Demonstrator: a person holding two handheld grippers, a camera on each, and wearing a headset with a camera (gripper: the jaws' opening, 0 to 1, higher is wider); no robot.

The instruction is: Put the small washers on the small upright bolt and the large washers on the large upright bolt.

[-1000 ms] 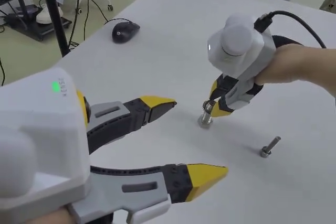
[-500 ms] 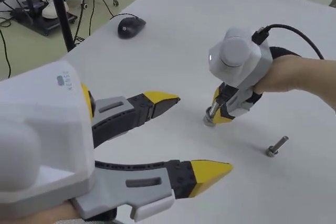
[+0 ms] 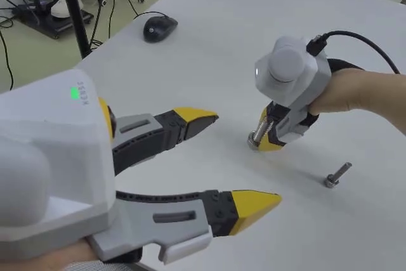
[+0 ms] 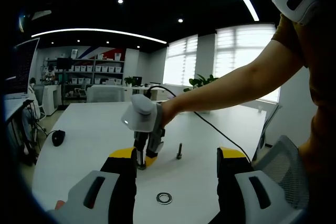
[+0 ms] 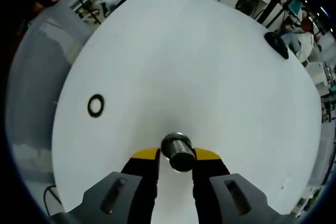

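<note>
Large bolt [image 3: 259, 135]: gripping its shank in right claw [image 3: 268, 140], judging it rigid, hefty, slick steel; holding left claw [image 3: 241, 158] wide open.

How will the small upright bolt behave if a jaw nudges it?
The small bolt stands free on its narrow head, so it probably tips easily. Once down, the round shank would likely roll on the smooth table. Looks metal: stiff, not fragile.

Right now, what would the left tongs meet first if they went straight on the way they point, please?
Probably the right tongs, shut on the large silver steel bolt; the flat silver washer lies lower, on the white table, though depth is unclear.
</note>
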